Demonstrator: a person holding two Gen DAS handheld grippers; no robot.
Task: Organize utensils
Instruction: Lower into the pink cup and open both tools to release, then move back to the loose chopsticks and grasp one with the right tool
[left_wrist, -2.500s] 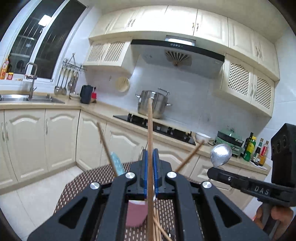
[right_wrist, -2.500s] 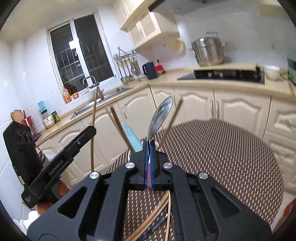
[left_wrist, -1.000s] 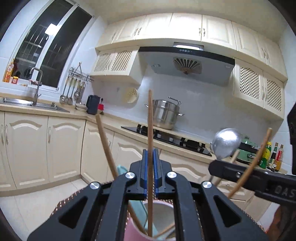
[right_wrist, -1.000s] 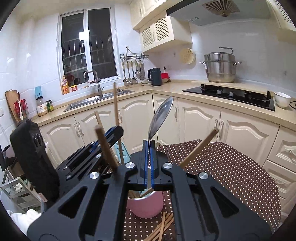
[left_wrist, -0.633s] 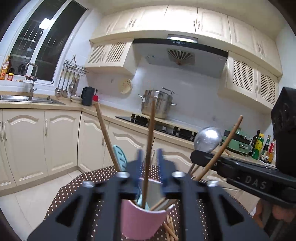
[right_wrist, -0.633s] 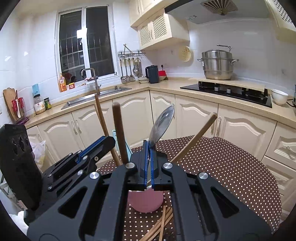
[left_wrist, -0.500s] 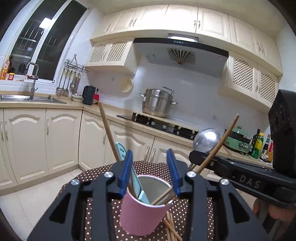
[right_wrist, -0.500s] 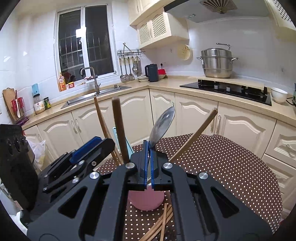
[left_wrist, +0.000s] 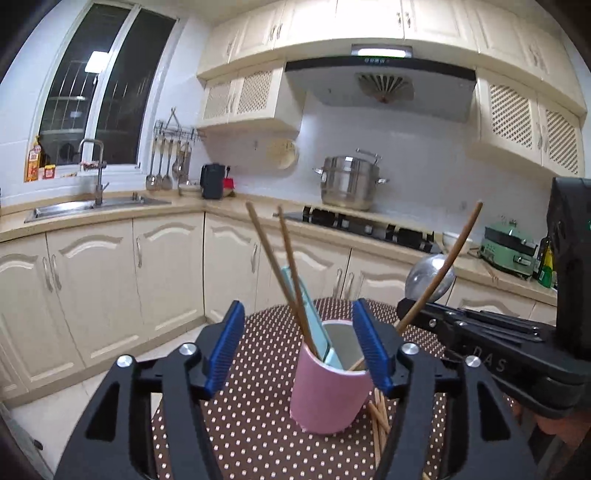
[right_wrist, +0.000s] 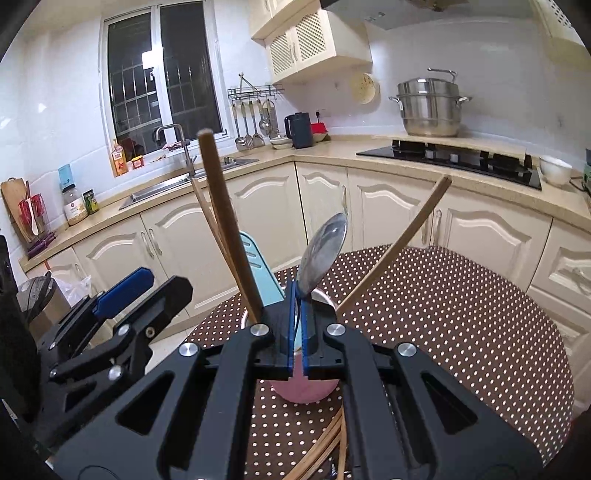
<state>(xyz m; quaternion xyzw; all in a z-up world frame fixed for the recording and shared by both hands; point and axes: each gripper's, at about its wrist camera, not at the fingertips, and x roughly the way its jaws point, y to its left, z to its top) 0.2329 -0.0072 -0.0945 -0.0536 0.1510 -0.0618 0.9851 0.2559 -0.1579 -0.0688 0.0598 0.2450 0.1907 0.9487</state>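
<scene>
Here, a pink cylindrical cup (left_wrist: 330, 393) holding utensils is framed by two hand-held grippers on a brown polka-dot tablecloth (left_wrist: 258, 424).

Nearest in the left wrist view, the left gripper (left_wrist: 299, 349) is seen with its blue-padded jaws apart; they have just been opening, and nothing is pressed by them, the cup standing beyond their tips. In the right wrist view, the right gripper (right_wrist: 297, 325) is clamped on the handle of a metal spoon (right_wrist: 323, 254), whose bowl is raised over the cup. Loose wooden chopsticks (left_wrist: 378, 421) are left lying on the cloth beside the cup. Inside it, three wooden chopsticks (left_wrist: 291, 269) and a light-blue flat utensil (left_wrist: 314, 321) are propped. Beyond, cream cabinets (left_wrist: 166, 273) and a steel stockpot (left_wrist: 349, 182) are seen.
</scene>
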